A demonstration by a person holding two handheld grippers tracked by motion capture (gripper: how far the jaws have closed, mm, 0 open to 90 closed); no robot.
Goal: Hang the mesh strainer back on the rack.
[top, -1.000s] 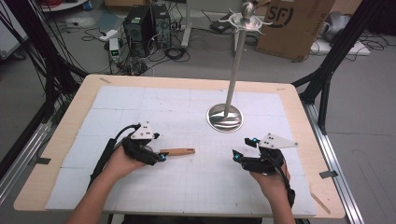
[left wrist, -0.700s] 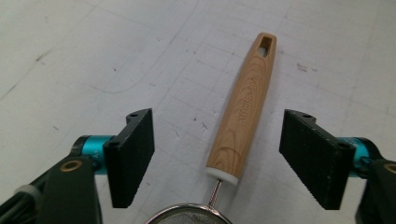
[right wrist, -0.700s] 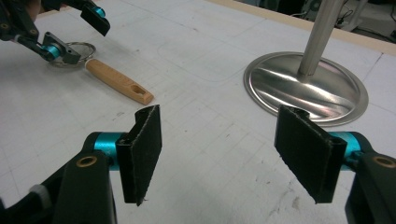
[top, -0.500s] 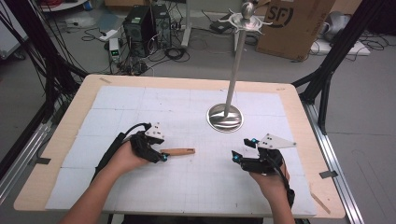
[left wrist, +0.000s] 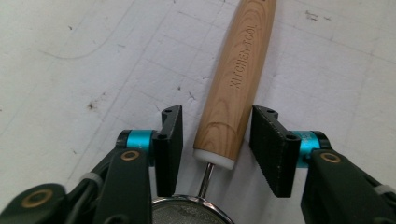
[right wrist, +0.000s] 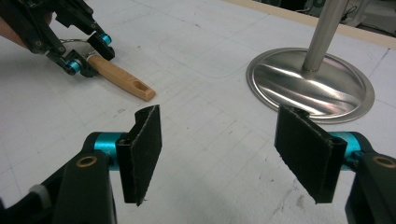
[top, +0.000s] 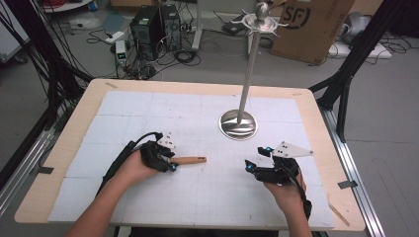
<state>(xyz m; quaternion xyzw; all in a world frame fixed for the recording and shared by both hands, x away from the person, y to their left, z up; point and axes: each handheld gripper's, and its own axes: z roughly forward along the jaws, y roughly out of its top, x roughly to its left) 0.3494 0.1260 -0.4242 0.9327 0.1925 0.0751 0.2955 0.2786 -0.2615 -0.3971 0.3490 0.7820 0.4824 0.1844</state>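
- We are holding the left tongs (top: 171,161) low over the white mat (top: 207,197) of the surface (top: 64,148), with the wooden handle (top: 190,160) of a kitchen strainer lying between the jaws.
- In the left gripper view, the handle (left wrist: 236,84) — stamped "KITCHEN TOOL" — is running up and away from the tongs (left wrist: 215,144); its white end cap (left wrist: 214,158), a thin wire stem and the rim of the mesh bowl (left wrist: 187,212) are lying at the bottom, close to the camera.
- The left jaws have just been closing around the handle; a narrow gap is still showing on each side, so the pads (left wrist: 266,140) are not pressing on the wood.
- The strainer is lying flat on the mat at the left of centre, its handle pointing toward the middle of the surface, well apart from the stand.
- We are keeping the right tongs (top: 257,159) near the mat at the right, jaws standing wide apart with nothing between them — the right gripper view shows bare mat between the pads (right wrist: 144,149).
- A metal stand (top: 238,123) is rising from its round base behind the two hands; in the right gripper view the base (right wrist: 310,86) is lying just beyond the right jaw, and the left tongs (right wrist: 84,58) are straddling the handle (right wrist: 123,79) farther off.
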